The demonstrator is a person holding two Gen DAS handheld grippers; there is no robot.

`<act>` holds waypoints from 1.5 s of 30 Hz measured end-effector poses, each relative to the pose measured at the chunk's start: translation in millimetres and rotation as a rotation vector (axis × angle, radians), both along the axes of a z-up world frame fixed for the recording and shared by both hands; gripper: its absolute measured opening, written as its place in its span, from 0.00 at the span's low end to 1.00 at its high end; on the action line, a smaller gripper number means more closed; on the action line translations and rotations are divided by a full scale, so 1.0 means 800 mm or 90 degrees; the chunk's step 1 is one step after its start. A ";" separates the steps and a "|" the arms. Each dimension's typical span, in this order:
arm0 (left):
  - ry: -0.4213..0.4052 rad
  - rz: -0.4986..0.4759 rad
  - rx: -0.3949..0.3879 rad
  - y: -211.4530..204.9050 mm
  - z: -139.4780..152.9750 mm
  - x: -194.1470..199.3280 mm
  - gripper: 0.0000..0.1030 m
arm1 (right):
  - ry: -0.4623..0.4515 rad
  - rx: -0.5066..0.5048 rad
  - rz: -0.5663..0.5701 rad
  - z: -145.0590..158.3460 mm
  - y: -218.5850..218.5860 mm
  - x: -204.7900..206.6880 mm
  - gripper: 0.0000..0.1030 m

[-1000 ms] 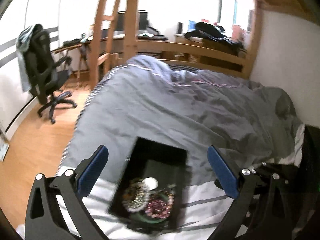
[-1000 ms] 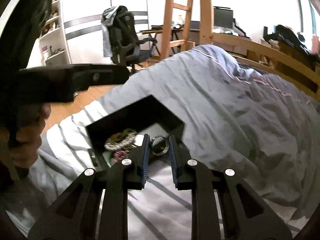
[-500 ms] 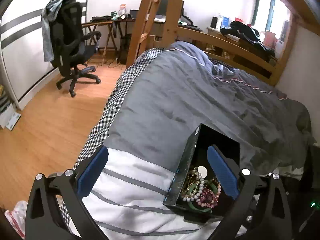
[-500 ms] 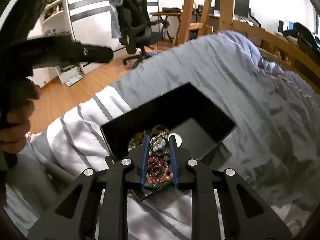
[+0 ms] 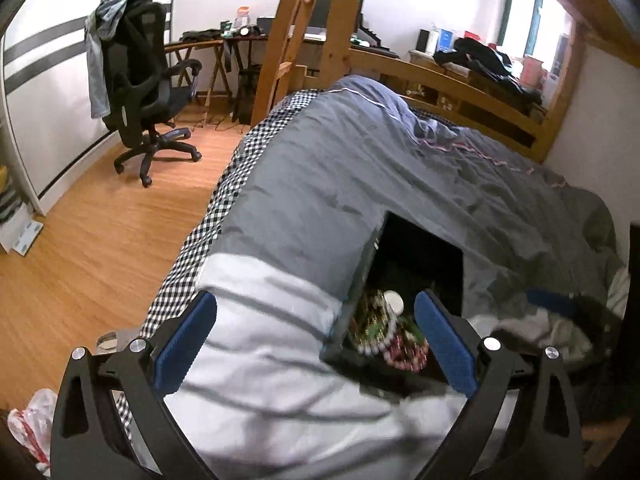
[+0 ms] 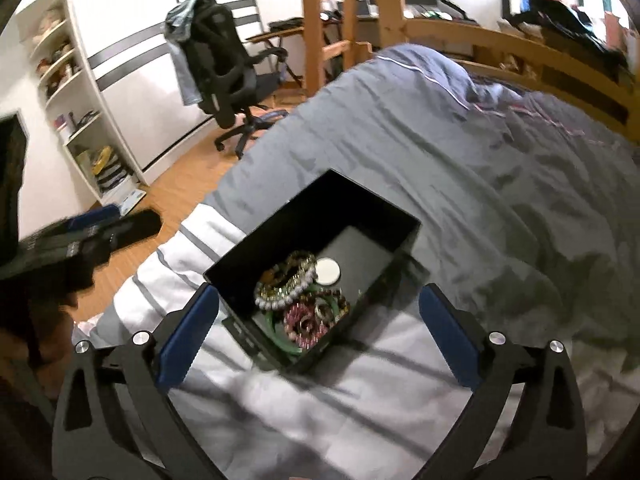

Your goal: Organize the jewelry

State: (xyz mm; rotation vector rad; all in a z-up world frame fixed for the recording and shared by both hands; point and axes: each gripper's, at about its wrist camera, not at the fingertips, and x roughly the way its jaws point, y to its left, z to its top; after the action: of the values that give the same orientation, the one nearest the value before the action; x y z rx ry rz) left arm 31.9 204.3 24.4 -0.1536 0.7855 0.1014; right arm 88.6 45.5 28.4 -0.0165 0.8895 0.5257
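Note:
A black open box [image 6: 352, 196] lies on the grey duvet [image 6: 460, 152]. Inside it is a pile of bead bracelets, green bangles and a ring [image 6: 300, 308], beside a white round disc [image 6: 328, 272]. My right gripper [image 6: 319, 296] hovers just above the box's near end. Its jaws are opening wide, with nothing pressed between the blue pads [image 6: 188, 336]. My left gripper [image 5: 316, 304] is open and empty over the white striped sheet [image 5: 272, 304], left of the box [image 5: 420, 248]. The left gripper [image 6: 100, 232] also shows at the left of the right wrist view, held by a hand [image 6: 52, 340].
A black office chair [image 5: 144, 92] stands on the wooden floor [image 5: 92, 248] left of the bed. A wooden ladder [image 5: 316, 36] and the bed rail [image 5: 460, 88] are at the far end. White shelves [image 6: 76, 112] line the left wall. A plastic bag [image 5: 28, 424] lies on the floor.
My right gripper held a ring over the box with its jaws nearly shut. Now they stand wide and the ring is gone from between them. My left gripper swung left, off the box.

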 end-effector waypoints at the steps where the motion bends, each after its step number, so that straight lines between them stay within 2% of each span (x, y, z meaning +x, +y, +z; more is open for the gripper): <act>1: -0.003 -0.004 0.009 -0.005 0.002 -0.008 0.94 | 0.003 -0.002 -0.005 0.004 -0.002 -0.005 0.96; 11: -0.032 -0.025 0.075 -0.056 0.014 -0.071 0.94 | 0.002 -0.028 -0.018 0.055 -0.038 -0.071 0.96; 17: -0.041 -0.028 0.115 -0.075 0.010 -0.072 0.94 | -0.026 -0.057 -0.017 0.069 -0.054 -0.096 0.96; 25: -0.042 -0.044 0.140 -0.087 0.006 -0.068 0.94 | -0.043 -0.079 -0.008 0.062 -0.054 -0.112 0.96; 45: -0.042 -0.056 0.140 -0.089 0.005 -0.067 0.94 | -0.039 -0.076 -0.011 0.071 -0.065 -0.111 0.96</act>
State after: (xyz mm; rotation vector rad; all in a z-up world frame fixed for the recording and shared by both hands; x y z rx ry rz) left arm -21.7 133.5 28.3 0.0860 0.7088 0.0978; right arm 0.1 -6.6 85.2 -0.1329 0.8602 0.4528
